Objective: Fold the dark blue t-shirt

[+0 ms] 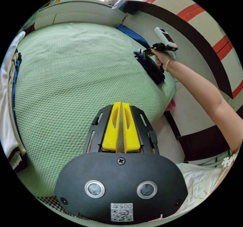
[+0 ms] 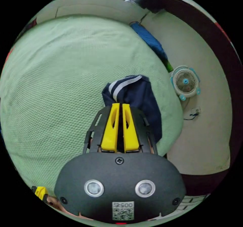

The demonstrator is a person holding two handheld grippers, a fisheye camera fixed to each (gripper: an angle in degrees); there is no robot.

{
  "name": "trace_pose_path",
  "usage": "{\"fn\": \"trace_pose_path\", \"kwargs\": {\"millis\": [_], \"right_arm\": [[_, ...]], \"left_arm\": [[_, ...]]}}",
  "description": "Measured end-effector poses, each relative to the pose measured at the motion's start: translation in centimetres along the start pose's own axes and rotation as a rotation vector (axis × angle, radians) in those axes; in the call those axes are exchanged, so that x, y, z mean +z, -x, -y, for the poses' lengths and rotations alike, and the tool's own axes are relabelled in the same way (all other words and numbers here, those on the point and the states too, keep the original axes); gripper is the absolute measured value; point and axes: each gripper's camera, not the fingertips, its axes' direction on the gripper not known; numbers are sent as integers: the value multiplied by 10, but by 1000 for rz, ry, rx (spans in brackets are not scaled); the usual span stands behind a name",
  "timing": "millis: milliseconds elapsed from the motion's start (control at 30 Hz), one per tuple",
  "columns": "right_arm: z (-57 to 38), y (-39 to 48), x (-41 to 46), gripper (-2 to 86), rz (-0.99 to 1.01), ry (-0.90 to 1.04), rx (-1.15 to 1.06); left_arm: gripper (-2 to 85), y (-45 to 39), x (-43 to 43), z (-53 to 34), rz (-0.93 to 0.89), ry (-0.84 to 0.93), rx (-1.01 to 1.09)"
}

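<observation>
The dark blue t-shirt, with white stripes along one edge, lies bunched near the right edge of the green bed cover. My right gripper is shut on a fold of it, and dark cloth shows between the yellow jaws. In the left gripper view the same t-shirt is a crumpled heap at the bed's edge, with the right gripper held by a hand at its far end. My left gripper hovers over the bare bed cover, jaws shut on nothing, well short of the shirt.
A person's bare arm reaches in from the right. A small fan stands on the floor beside the bed. A blue cloth lies at the bed's far corner. Stacked clothes line the left edge.
</observation>
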Motion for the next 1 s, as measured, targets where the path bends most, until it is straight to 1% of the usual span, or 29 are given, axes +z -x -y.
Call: {"fn": "trace_pose_path", "kwargs": {"millis": [33,100,133,167,200,233,300,333,367,400,467,500,567,667,733,800,867,933,1000], "right_arm": [[-7,-4,-14,-8,5,-50,5],[-52,-22,-72,-11,60,-239,22],[-66,-26,-86,-12,81,-268,32],[-99,-32,-113,-12,147,-309,25],[-136,-33,-138,-11,240,-347,-34],[-156,-33,-148,-11,278,-361,-47],[-232,-34,-183,-10,382,-409,-44],[-249,-33,-189,-10,402,-413,-39],[-280,-30,-201,-10,444,-410,-30],[-306,-25,-212,-10,486,-404,-46],[-336,-18,-233,-11,512,-420,-80],[-349,-13,-249,-11,508,-442,-111],[-360,-10,-277,-11,524,-456,-128],[-380,-9,-323,-12,595,-523,-140],[-396,-10,-345,-11,627,-566,-145],[-417,-8,-363,-11,634,-644,-194],[-430,-5,-367,-11,596,-692,-203],[-436,0,-367,-11,548,-709,-200],[-435,7,-367,-10,581,-664,-224]], "left_arm": [[2,-1,-7,-4,3,-22,-2],[-2,-1,-18,-12,19,-53,-34],[-4,0,-25,-19,35,-82,-67],[-5,0,-32,-28,36,-113,-87],[-5,-1,-36,-34,38,-126,-90],[-6,-3,-44,-46,57,-136,-102],[-6,-11,-62,-62,141,-110,-138],[-6,-19,-81,-70,213,-79,-169],[-6,-34,-108,-79,271,-80,-156],[-6,-42,-123,-84,294,-100,-137],[-6,-70,-182,-108,396,-178,-106],[-6,-76,-195,-114,424,-185,-109],[-5,-95,-242,-147,546,-249,-121],[-2,-111,-289,-194,692,-343,-169],[3,-118,-310,-221,740,-429,-184],[11,-116,-327,-244,700,-477,-200],[51,-103,-336,-265,562,-477,-189],[85,-90,-335,-275,478,-459,-186],[78,-79,-334,-287,516,-462,-242]]}}
